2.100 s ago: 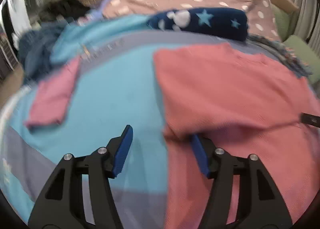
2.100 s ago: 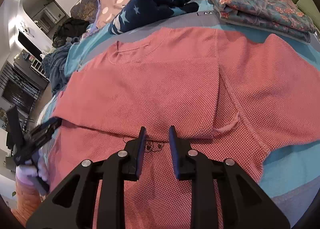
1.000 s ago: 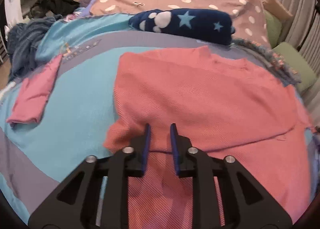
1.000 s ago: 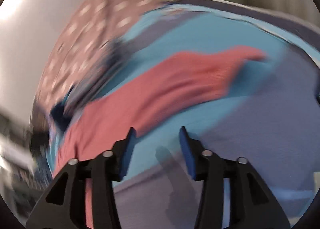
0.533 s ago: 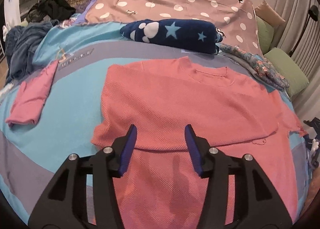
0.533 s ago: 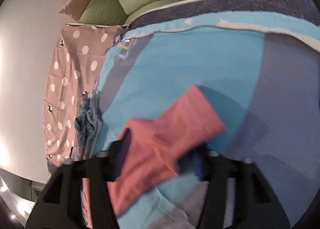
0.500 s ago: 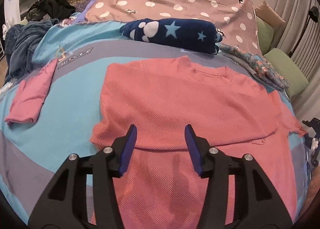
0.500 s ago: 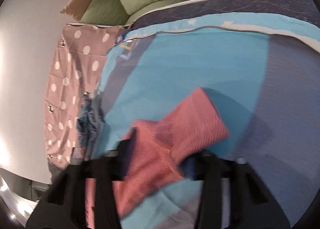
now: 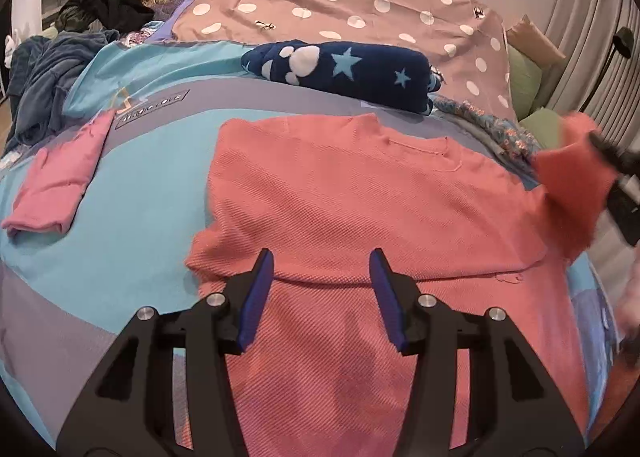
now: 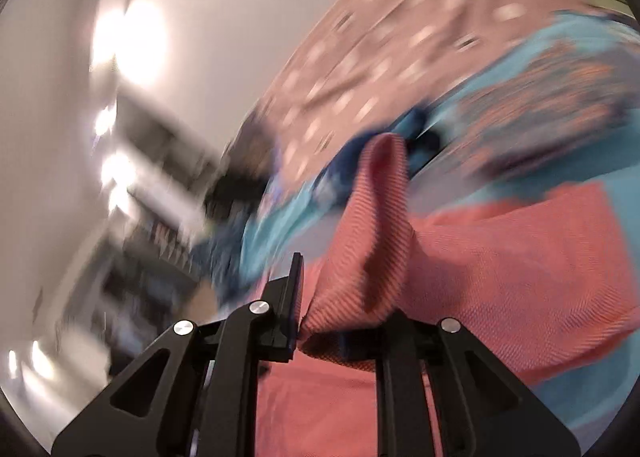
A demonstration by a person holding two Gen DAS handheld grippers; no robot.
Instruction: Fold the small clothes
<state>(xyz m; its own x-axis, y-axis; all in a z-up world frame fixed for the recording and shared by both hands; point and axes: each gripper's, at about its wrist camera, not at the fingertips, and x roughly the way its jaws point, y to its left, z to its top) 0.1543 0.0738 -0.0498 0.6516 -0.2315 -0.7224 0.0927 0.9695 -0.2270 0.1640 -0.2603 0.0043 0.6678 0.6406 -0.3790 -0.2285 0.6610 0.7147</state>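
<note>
Nearest, the left claw (image 9: 322, 289) has let go and hangs open over the folded-up hem of the shirt (image 9: 360, 193), which lies flat on the bed (image 9: 132, 193). Farther right, the right claw (image 10: 340, 321), empty a second ago, now pinches the sleeve (image 10: 372, 233) and lifts it (presumably to fold inward).

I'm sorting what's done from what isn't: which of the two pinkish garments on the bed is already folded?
The small pink garment at the far left edge is folded into a compact bundle. The big coral shirt lies spread out, its sleeve lifted by the right hand-held gripper.
</note>
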